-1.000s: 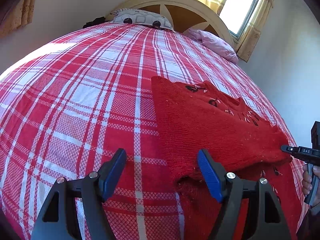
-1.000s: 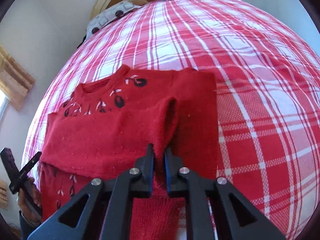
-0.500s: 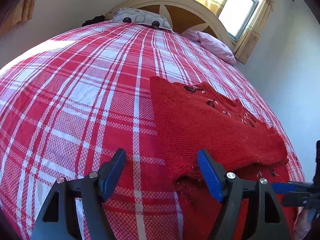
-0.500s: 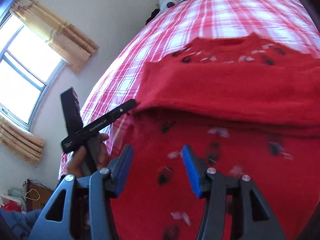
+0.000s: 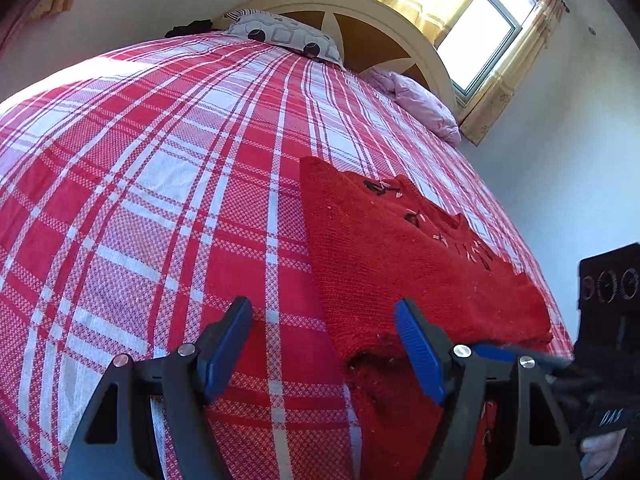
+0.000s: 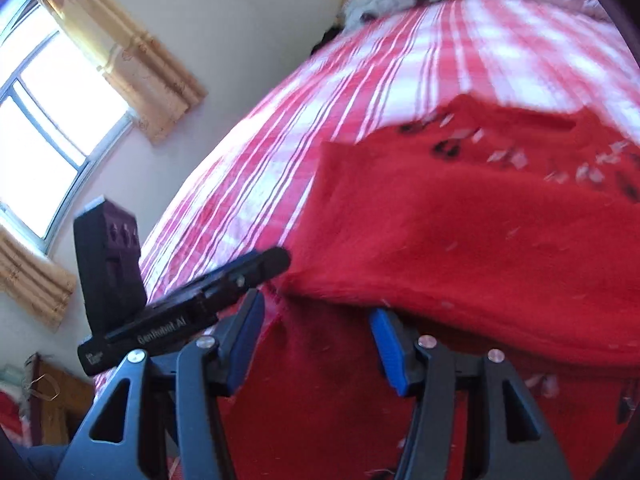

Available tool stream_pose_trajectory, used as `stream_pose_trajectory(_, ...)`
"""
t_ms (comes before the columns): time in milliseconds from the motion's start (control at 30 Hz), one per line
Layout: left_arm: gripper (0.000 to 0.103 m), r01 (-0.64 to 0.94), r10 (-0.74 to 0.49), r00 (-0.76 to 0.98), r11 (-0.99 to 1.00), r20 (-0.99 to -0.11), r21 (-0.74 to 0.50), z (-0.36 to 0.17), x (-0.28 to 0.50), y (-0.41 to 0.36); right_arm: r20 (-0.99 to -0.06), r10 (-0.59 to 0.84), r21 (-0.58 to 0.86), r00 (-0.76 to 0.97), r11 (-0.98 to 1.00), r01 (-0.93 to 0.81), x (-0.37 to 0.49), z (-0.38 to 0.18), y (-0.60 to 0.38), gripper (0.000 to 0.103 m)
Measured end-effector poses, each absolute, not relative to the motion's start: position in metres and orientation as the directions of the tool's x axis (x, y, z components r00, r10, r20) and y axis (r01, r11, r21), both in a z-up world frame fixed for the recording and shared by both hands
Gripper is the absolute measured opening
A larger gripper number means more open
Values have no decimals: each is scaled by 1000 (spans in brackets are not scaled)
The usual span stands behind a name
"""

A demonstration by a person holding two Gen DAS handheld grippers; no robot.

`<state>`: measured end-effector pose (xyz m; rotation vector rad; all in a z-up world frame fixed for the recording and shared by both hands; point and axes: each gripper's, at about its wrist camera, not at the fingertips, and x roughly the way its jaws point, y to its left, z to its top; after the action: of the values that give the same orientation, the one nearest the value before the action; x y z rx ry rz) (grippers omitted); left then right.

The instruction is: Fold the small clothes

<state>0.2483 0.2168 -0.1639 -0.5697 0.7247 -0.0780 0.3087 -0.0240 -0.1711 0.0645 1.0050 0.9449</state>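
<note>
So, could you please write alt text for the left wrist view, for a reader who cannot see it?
A red knitted sweater, partly folded, lies on a bed with a red and white checked cover. The left hand-held gripper is open above the sweater's near edge. Pillows and a bright window are behind.

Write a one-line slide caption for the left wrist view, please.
Open left gripper poised above a red sweater lying partly folded on a plaid bedspread.

Left of the red sweater (image 5: 404, 264) the plaid bedspread (image 5: 160, 208) lies bare. Pillows (image 5: 288, 36) crowd the headboard beyond the sweater.
</note>
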Motion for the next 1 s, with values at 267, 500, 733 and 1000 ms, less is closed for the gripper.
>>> stream_pose_trajectory(267, 75, -124, -270, 757, 835, -595, -537, -164, 247, 219, -721, 677, 401, 143, 577, -711, 291, -178, -17, 58)
stream_pose_trajectory(500, 75, -127, -269, 760, 831, -591, -541, -164, 247, 221, -706, 651, 400, 279, 692, -602, 310, -174, -38, 67)
stream_pose_trajectory(733, 75, -132, -266, 764, 827, -587, -546, -164, 245, 222, -702, 704, 488, 107, 586, -647, 306, -174, -35, 63)
stream_pose_trajectory(1000, 75, -132, -255, 759, 840, -599, -526, -164, 247, 219, -677, 667, 344, 310, 659, -668, 309, -128, -67, 57)
